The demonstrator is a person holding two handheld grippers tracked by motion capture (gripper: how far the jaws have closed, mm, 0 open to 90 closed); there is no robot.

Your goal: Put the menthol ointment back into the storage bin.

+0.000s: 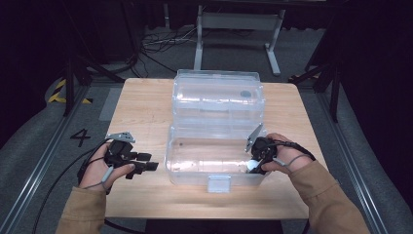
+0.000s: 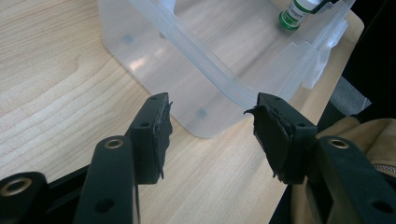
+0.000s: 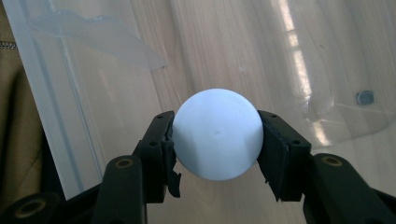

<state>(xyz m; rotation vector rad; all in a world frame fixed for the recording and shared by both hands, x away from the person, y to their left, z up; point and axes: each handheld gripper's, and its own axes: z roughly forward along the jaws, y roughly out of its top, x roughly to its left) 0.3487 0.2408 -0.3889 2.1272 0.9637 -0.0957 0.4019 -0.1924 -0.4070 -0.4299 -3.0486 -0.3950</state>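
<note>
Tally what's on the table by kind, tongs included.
Clear plastic box, lid open: 1
White bottle with a green band, held by the right tongs inside the box: 1
Tongs: 2, the left tongs being open and empty
Total: 4

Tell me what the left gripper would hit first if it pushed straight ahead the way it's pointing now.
Most likely the near corner of the clear plastic box. The left gripper has open, empty jaws aimed right at it across a short stretch of bare table. The exact gap is hard to judge.
</note>
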